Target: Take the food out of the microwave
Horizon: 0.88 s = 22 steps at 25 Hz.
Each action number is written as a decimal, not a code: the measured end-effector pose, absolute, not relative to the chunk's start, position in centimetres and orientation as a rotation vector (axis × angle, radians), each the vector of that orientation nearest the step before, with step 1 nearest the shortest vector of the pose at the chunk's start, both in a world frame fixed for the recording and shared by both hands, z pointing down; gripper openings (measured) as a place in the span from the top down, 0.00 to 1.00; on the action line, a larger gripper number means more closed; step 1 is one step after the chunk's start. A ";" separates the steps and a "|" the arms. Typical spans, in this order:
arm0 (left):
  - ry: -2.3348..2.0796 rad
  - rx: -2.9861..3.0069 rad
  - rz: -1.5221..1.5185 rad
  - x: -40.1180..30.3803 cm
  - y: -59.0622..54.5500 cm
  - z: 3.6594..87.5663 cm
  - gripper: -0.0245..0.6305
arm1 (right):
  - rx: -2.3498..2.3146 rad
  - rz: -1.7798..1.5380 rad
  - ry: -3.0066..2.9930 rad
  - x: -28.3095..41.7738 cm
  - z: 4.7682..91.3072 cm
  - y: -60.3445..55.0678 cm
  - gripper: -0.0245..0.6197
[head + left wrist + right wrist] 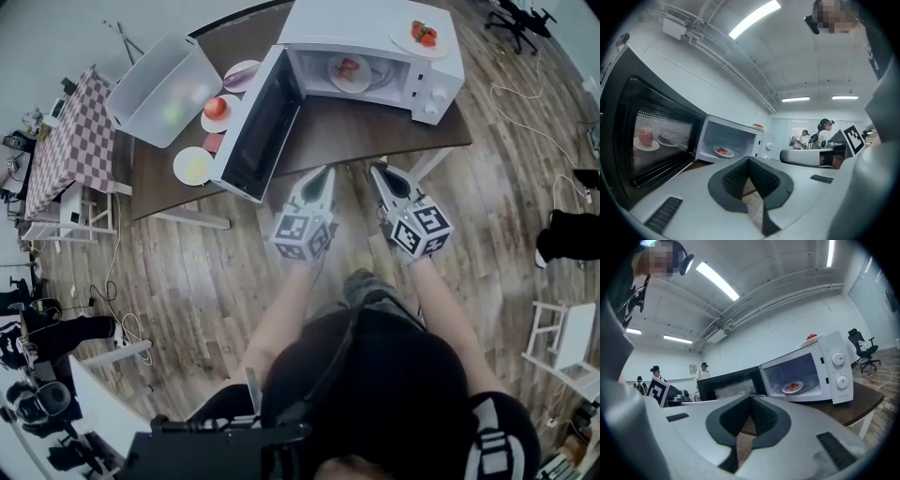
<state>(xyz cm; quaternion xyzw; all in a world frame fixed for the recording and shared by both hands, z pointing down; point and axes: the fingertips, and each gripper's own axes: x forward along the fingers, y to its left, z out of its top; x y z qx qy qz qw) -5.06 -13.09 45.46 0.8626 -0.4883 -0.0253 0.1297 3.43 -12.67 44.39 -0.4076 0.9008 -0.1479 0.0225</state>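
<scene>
The white microwave (427,70) stands on the dark wooden table (366,127) with its door (258,127) swung wide to the left. Inside it lies a white plate of red food (349,71), which also shows in the left gripper view as a plate of red food (723,151) and in the right gripper view as a plate of red food (792,387). My left gripper (324,172) and right gripper (377,172) hover side by side at the table's near edge, both shut and empty, pointing level at the oven.
A second plate with red pieces (422,36) rests on top of the microwave. Left of the door lie a plate with a tomato (217,111), a yellowish plate (193,166) and a clear plastic bin (161,89). A checkered table (67,141) stands further left.
</scene>
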 end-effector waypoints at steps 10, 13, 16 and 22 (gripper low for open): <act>-1.460 2.472 -0.072 -3.7 -18.1 46.3 0.96 | -1.216 -0.490 2.819 4.3 45.5 -17.9 0.96; -1.472 2.462 -0.073 -3.3 -19.1 46.6 0.96 | -1.202 -0.494 2.830 4.6 45.8 -19.0 0.96; -1.486 2.457 -0.073 -3.1 -19.8 46.6 0.96 | -1.197 -0.497 2.834 4.8 45.9 -20.0 0.96; -1.496 2.445 -0.062 -3.0 -20.8 46.9 0.96 | -1.178 -0.508 2.848 4.6 46.1 -21.2 0.96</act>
